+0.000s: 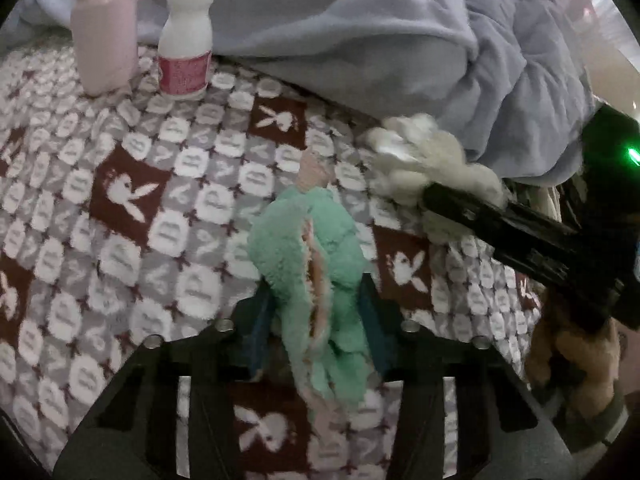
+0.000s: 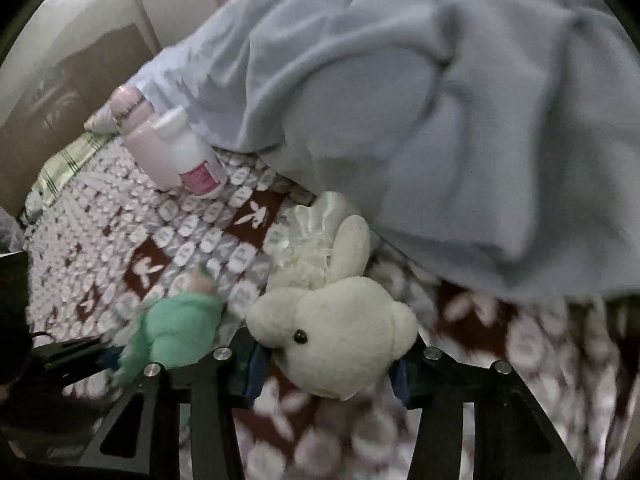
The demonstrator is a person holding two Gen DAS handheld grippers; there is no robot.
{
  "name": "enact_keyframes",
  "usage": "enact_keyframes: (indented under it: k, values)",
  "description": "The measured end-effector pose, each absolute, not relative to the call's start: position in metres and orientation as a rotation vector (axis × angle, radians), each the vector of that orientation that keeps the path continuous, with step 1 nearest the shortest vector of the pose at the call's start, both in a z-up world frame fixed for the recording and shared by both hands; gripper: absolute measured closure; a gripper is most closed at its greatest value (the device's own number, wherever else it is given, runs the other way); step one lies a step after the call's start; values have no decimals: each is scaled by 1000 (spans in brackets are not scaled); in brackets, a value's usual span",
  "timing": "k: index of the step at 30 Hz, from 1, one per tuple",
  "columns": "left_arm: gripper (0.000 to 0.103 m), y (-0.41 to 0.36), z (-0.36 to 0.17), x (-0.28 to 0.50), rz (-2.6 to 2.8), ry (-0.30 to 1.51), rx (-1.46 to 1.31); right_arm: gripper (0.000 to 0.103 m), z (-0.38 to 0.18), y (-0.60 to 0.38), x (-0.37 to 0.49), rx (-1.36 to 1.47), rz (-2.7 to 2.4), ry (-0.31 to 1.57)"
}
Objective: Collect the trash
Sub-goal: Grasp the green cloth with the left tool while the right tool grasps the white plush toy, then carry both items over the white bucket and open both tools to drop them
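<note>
A mint-green plush toy [image 1: 320,264] with a pink tip sits between the blue pads of my left gripper [image 1: 316,320], which is shut on it just above the patterned bed cover [image 1: 120,200]. It also shows in the right wrist view as the green toy [image 2: 180,328]. My right gripper [image 2: 328,372] is shut on the head of a cream plush rabbit [image 2: 340,332], whose frilly white body [image 2: 308,236] trails toward the blanket. From the left wrist camera the rabbit [image 1: 424,160] appears at the right, held by the right tool's black finger [image 1: 480,216].
A pink bottle [image 1: 105,32] and a white bottle with a pink label [image 1: 186,40] stand upright at the far left, side by side. A rumpled pale blue blanket [image 2: 400,120] covers the back and right. A brown fuzzy thing [image 1: 572,360] is at the right edge.
</note>
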State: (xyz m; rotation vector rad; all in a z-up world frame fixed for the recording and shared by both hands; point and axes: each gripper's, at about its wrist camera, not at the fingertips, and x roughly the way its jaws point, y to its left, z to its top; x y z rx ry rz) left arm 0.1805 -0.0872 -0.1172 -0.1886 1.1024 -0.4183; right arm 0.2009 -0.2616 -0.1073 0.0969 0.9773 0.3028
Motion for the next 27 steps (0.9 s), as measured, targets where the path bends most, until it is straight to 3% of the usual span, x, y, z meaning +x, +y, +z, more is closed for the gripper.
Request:
enact_keyframes:
  k: [4, 27]
  values:
    - [73, -92, -108, 167, -441, 1098, -228, 55, -93, -284, 159, 153, 270, 944]
    - [74, -230, -35, 60, -579, 956, -22, 55, -42, -407, -26, 304, 46, 800]
